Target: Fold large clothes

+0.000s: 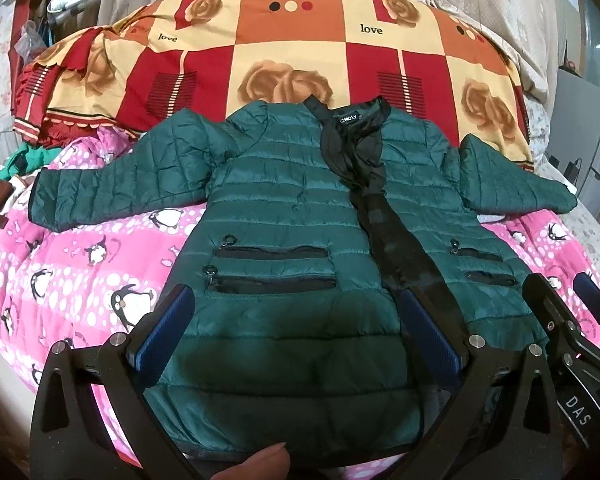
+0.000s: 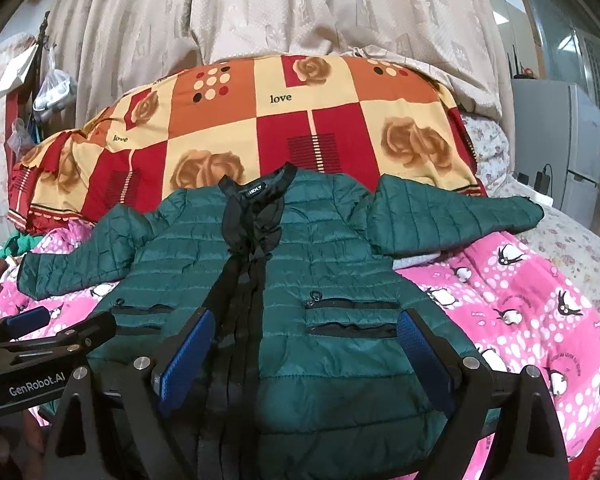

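Between the blue-padded fingers of the left gripper point(image 1: 296, 328) lies the lower left panel of a dark green quilted puffer jacket point(image 1: 300, 208), and the jaws stand spread wide, holding nothing. A fingertip point(image 1: 256, 464) of the person shows at the near edge beneath it. Just to its right the right gripper point(image 2: 312, 344) hangs over the jacket's other front panel, its jaws likewise spread wide and empty, one blue pad point(image 2: 188, 352) above the black zip placket point(image 2: 240, 300) that runs up the middle.

Ahead of both grippers the jacket lies flat, front up, sleeves stretched out to either side, collar farthest away. Two zipped pockets point(image 1: 272, 264) sit just beyond the left gripper's fingertips. Under the jacket spreads a pink quilt printed with penguins point(image 2: 520, 300). Beyond the collar rises a red, orange and cream patchwork blanket with roses point(image 1: 300, 48), and behind that hang pale beige curtains point(image 2: 300, 8). Far to the right stands a grey cabinet point(image 2: 556, 140).
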